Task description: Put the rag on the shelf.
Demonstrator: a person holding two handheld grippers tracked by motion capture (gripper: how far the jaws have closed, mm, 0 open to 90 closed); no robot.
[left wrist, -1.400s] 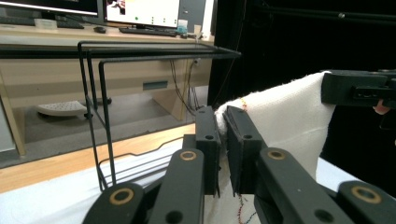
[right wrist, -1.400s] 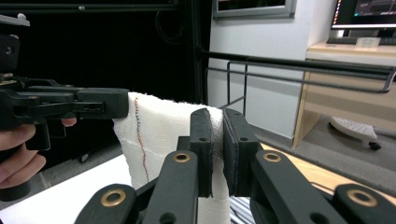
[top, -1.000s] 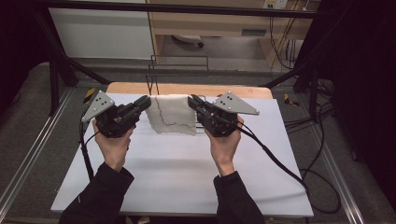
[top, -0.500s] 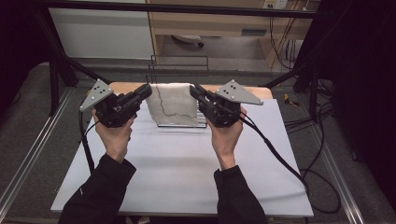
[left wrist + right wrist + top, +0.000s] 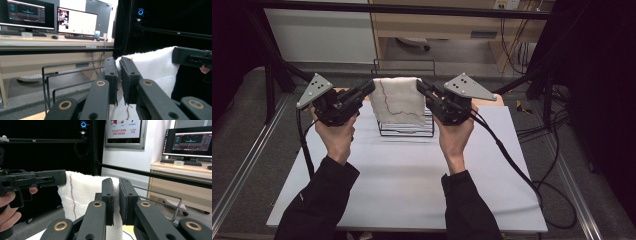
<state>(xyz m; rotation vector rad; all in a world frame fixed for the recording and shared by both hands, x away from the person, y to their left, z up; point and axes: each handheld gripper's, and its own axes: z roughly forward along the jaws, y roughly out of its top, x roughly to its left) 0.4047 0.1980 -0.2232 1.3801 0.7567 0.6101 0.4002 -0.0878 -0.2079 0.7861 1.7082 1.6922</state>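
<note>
A white towel [image 5: 398, 100] with a thin red stitched line hangs stretched between my two grippers, above a black wire rack [image 5: 407, 131] on the white table. My left gripper [image 5: 369, 89] is shut on the towel's upper left corner, and my right gripper [image 5: 421, 86] is shut on its upper right corner. In the left gripper view the jaws [image 5: 119, 63] pinch the cloth's edge, and the towel [image 5: 155, 62] runs across to the other gripper [image 5: 192, 57]. In the right gripper view the jaws [image 5: 116, 182] clamp the towel [image 5: 80, 192], which hangs down in folds.
The white tabletop [image 5: 402, 185] stretches in front of the rack. Cables trail off the right side of the table [image 5: 522, 165]. A black frame bar [image 5: 412, 7] crosses high at the back, with a desk behind it. Rack wires [image 5: 65, 75] stand left of my left jaws.
Both hands have risen together and carried the towel up, so it now hangs higher over the wire rack. Both grips have stayed on its corners.
</note>
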